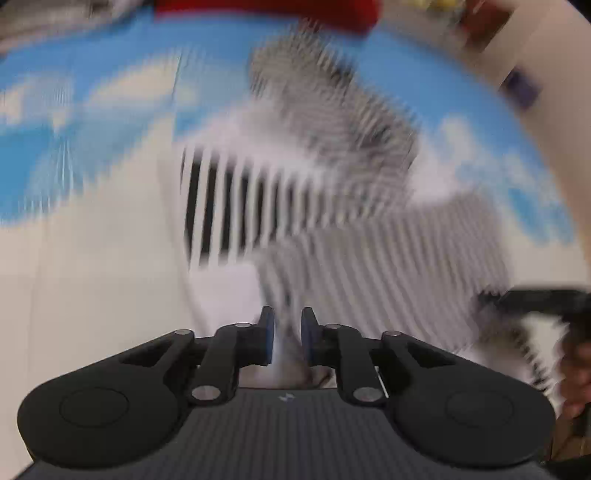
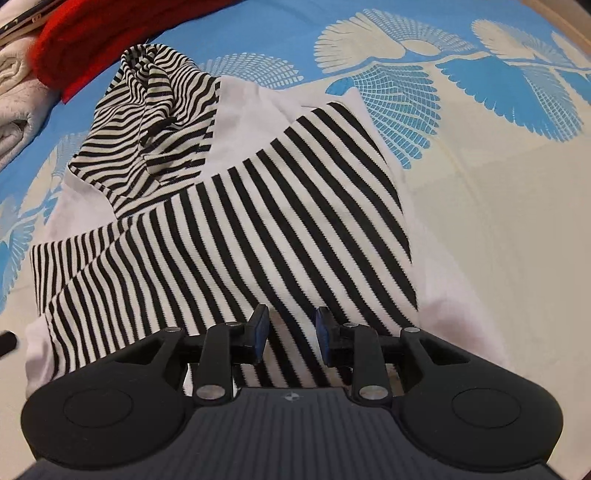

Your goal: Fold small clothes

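A small black-and-white striped garment with white panels (image 2: 236,221) lies partly folded on a blue and cream patterned cloth (image 2: 480,184). It shows blurred in the left wrist view (image 1: 314,192). My left gripper (image 1: 288,334) is nearly closed on a fold of the garment's fabric, which runs between the blue pads. My right gripper (image 2: 290,334) sits over the garment's near striped edge, its jaws a little apart, with fabric showing between them. The tip of my right gripper shows at the right edge of the left wrist view (image 1: 539,295).
A red garment (image 2: 110,33) lies at the far left, also visible at the top of the left wrist view (image 1: 266,11). Folded white towels (image 2: 14,107) sit beside it. A wooden edge (image 2: 561,22) borders the cloth at the far right.
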`<state>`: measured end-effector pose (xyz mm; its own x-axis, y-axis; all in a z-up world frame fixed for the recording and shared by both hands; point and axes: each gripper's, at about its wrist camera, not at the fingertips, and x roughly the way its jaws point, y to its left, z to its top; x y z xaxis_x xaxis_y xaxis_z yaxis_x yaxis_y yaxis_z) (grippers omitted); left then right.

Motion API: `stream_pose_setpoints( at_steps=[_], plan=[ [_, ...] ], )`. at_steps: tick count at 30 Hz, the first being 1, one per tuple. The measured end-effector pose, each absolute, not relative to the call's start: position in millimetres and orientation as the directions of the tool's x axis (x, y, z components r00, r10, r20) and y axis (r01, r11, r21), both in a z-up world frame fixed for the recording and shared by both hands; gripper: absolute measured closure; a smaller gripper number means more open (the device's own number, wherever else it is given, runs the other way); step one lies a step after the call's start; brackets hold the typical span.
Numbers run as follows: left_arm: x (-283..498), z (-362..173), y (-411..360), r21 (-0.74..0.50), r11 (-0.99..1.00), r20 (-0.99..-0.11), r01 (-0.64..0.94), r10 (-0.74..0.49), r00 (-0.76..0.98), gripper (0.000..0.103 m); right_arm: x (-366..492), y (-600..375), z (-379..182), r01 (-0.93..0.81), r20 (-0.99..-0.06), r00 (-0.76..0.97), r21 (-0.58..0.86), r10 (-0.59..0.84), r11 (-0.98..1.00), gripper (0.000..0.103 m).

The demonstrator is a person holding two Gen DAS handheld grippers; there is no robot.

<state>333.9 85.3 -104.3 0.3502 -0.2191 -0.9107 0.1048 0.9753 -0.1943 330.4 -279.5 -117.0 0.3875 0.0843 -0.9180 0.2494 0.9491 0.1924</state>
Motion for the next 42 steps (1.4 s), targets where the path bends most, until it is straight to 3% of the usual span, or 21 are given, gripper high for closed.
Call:
stream_pose_setpoints(
  at_steps=[3,5,8,10,15,21,28,31,35,39,42],
  plan=[
    [335.1,-117.0,84.7,-0.112,0.988,-0.933,0.110,-0.143,0.331,0.088,328.9,-279.2,-118.1,0.247,-0.921,0.382,0.178,0.073,0.952,0.074],
    [334.7,-100.2,83.6,-0.090,0.989,-0.906,0.116,-0.129,0.402,0.080,326.8,-274.8,-104.8,0.210,-0.902,0.428,0.148,0.045,0.967,0.074],
    [334.9,-72.3,85.5,-0.094,0.990,-0.839,0.106,-0.136,0.527,0.063,324.5,-269.2,-78.1,0.139,-0.844,0.536,0.122,0.029,0.983,0.064],
    [340.0,-60.7,87.5,-0.116,0.990,-0.802,0.076,-0.139,0.581,0.059,323.0,-269.3,-61.3,0.113,-0.797,0.603,0.126,0.033,0.986,0.062],
    [346.1,-39.4,83.2,-0.134,0.991,-0.727,0.019,-0.111,0.678,0.057,323.4,-274.2,-35.8,0.084,-0.699,0.714,0.116,0.021,0.990,0.062],
    [349.4,-10.0,79.3,-0.056,0.998,-0.603,-0.027,-0.012,0.798,0.054,330.7,-287.8,-23.6,0.132,-0.682,0.732,0.166,0.017,0.977,0.062],
    [405.4,-8.9,78.4,-0.047,0.999,-0.642,-0.010,-0.022,0.767,0.054,330.6,-305.5,-14.5,0.189,-0.645,0.764,0.187,-0.024,0.964,0.059],
    [454.3,-23.9,72.3,-0.025,1.000,-0.648,-0.019,-0.002,0.762,0.054,331.7,-309.5,-12.7,0.191,-0.630,0.775,0.155,-0.052,0.969,0.052],
    [530.1,-53.3,68.1,-0.070,0.997,-0.697,-0.012,-0.041,0.716,0.054,335.4,-313.7,-17.4,0.202,-0.634,0.768,0.099,-0.095,0.974,0.052],
    [598.9,-81.6,67.1,-0.113,0.993,-0.729,-0.041,-0.054,0.683,0.051,342.2,-321.6,-23.6,0.218,-0.661,0.746,0.118,-0.087,0.969,0.052],
    [646.3,-103.2,70.2,-0.171,0.981,-0.754,-0.094,-0.068,0.653,0.041,349.0,-322.7,-29.2,0.224,-0.675,0.731,0.096,-0.103,0.970,0.052]
  ],
)
